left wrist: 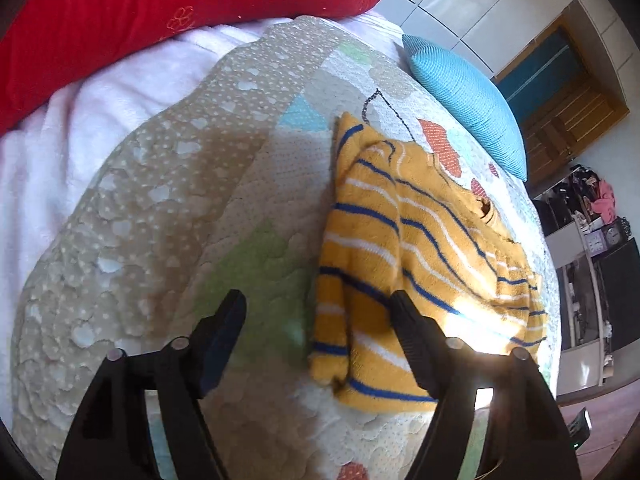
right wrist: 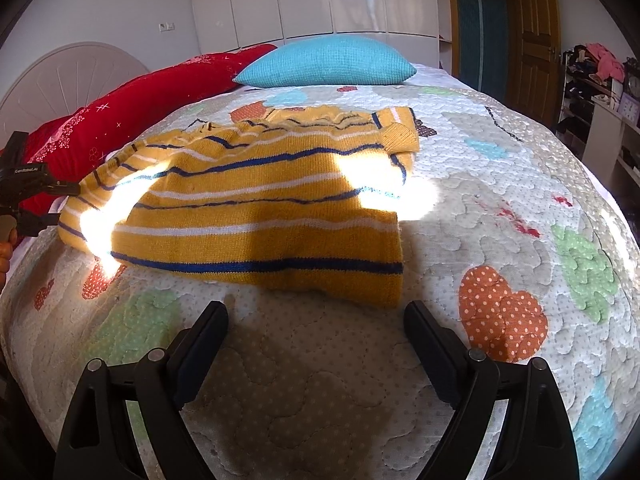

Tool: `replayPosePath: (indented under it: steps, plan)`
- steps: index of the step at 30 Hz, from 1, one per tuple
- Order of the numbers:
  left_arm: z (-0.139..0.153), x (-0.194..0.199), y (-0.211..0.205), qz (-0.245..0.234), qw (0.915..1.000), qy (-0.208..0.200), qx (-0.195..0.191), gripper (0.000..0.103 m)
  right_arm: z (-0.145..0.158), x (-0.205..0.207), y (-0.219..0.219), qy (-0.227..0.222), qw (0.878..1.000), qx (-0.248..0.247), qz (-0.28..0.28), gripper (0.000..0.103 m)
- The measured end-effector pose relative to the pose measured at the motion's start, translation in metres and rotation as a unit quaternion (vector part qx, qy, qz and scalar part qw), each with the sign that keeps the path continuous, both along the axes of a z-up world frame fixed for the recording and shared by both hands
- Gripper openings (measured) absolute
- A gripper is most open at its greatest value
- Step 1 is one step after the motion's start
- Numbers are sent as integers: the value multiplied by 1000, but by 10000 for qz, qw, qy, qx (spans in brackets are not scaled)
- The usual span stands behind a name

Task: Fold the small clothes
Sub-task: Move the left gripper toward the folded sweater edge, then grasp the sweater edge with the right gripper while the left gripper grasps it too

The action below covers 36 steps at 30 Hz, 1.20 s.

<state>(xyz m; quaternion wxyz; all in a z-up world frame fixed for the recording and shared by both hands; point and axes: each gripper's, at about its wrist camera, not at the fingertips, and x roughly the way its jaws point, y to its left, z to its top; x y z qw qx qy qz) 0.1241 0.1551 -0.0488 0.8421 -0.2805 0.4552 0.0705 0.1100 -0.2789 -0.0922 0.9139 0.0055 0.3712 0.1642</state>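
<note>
A small yellow sweater [left wrist: 420, 232] with blue and white stripes lies partly folded on the quilted bed cover [left wrist: 160, 200]. My left gripper [left wrist: 316, 312] hovers open over its near sleeve; the right finger overlaps the knit in the picture, and neither pad presses on it. In the right wrist view the sweater [right wrist: 260, 216] lies flat, a sleeve folded across its top. My right gripper [right wrist: 316, 320] stands open above the bare bed cover [right wrist: 480, 200], just short of the sweater's near edge. The left gripper's body [right wrist: 24, 188] shows at the far left edge, beside the sweater's end.
A red pillow [left wrist: 140, 12] and a blue pillow [left wrist: 468, 96] lie at the head of the bed, by a white blanket [left wrist: 80, 120]. Cluttered shelves [right wrist: 600, 92] and a wooden door [right wrist: 536, 40] stand beyond the bed's right side. Sun patches fall across the sweater.
</note>
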Motion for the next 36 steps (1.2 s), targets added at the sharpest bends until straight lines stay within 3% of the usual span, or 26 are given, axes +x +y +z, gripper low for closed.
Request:
replayPosePath:
  steps: [5,9,14,18,22,24,26,29,33,36]
  plan:
    - [-14,-32,4,126,9996,-79,258,84,5,-4,20,177,9988,-467,-19,91]
    - [-15,-52,1,24,9983,-282,500,83,15,-23,69,51,9943,-736,776,84]
    - [-3,-81,-15,94,9967,-295,748,84,21,-18,152,-442,9782,-1474,1393,80]
    - [4,-111,-13,174,9974,-487,510,85,27,-13,226,-959,9531,-2182,1865,76]
    - [3,-133,-3,269,9975,-583,278,85,20,-21,300,-1529,9121,-3053,2269,72]
    - [3,-141,1,299,9974,-628,162,85,12,-24,330,-1791,8903,-3481,2326,65]
    - [4,-148,5,327,9972,-662,109,85,10,-19,353,-1834,8816,-3675,2326,60]
    - [3,-152,8,354,9971,-667,111,85,14,0,373,-1547,8917,-3626,2225,55]
    - [4,-158,10,444,9969,-626,184,85,23,23,379,-1018,9154,-3286,2091,26]
    - [6,-161,10,502,9969,-592,139,85,40,36,362,-764,9369,-2680,2111,21]
